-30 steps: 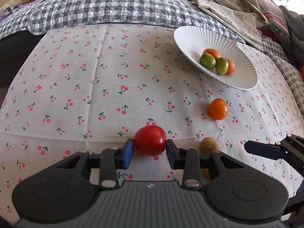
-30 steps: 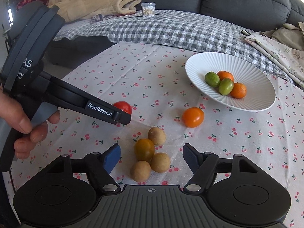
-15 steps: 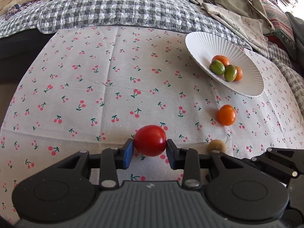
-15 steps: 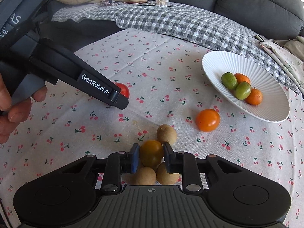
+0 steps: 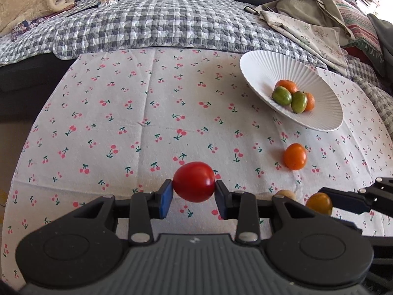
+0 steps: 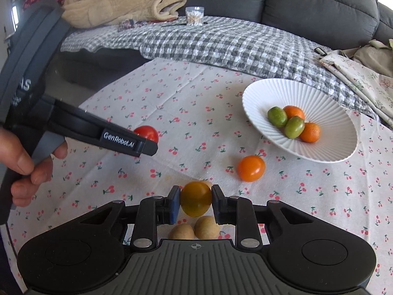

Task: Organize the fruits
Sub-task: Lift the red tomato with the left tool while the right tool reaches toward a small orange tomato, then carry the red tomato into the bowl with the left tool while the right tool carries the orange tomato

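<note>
You're clamping red tomato [image 5: 193, 181] in left gripper [image 5: 193, 193], yellow tomato [image 6: 195, 198] in right gripper [image 6: 194, 205], both raised over tablecloth [image 5: 122, 123]; light, smooth, thin-skinned fruit — keep pinching gently across middle, heading for plate [image 6: 258, 93]

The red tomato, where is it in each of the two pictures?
Left wrist view: the red tomato sits low in the middle, pinched by the left gripper.
Right wrist view: the red tomato peeks out at middle left, partly hidden behind the left gripper's finger.
Shared landmark: the white ribbed plate holding green and orange fruits, at upper right in both views.
</note>
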`<state>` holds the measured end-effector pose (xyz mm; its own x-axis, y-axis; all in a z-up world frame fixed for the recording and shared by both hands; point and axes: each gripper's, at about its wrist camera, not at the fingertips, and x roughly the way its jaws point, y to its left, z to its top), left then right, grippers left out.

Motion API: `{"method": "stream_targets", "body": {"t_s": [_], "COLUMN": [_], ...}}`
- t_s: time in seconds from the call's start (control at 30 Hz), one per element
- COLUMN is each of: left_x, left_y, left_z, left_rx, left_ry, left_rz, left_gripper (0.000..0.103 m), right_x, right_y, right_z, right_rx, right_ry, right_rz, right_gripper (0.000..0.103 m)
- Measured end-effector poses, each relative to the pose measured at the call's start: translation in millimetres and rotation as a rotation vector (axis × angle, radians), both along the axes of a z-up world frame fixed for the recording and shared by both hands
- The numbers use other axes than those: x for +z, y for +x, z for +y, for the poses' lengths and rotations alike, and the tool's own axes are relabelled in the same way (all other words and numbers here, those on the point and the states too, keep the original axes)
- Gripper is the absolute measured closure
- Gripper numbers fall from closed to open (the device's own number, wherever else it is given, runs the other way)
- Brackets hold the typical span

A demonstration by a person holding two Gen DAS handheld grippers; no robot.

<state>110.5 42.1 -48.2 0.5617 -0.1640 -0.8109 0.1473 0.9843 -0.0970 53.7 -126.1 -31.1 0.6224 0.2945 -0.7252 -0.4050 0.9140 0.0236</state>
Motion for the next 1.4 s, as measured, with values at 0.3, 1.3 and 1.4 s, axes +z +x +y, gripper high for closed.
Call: {"method": "stream_targets", "body": {"t_s": [0.3,1.3,1.4], "left_x": [11,38,36], "left_y": [0,20,25], "left_z": [-7,-73,-82], "left_rx": [-0.021,-0.179,-0.2], "left_ry": [-0.001,-0.024,-0.025], "left_rz": [-0.043,-0.201,-0.216], "left_gripper": [0.068,0.068,0.068], "right_x": [23,41,38], "right_y": [7,51,58], "right_z": [-34,-122,-129], "right_rx": [-0.093,-0.343,-0.362], "right_ry": [0.051,0.145,0.153], "right_rz": [-0.021,-0.051,-0.044], "right_gripper": [0.078,0.078,0.078]}}
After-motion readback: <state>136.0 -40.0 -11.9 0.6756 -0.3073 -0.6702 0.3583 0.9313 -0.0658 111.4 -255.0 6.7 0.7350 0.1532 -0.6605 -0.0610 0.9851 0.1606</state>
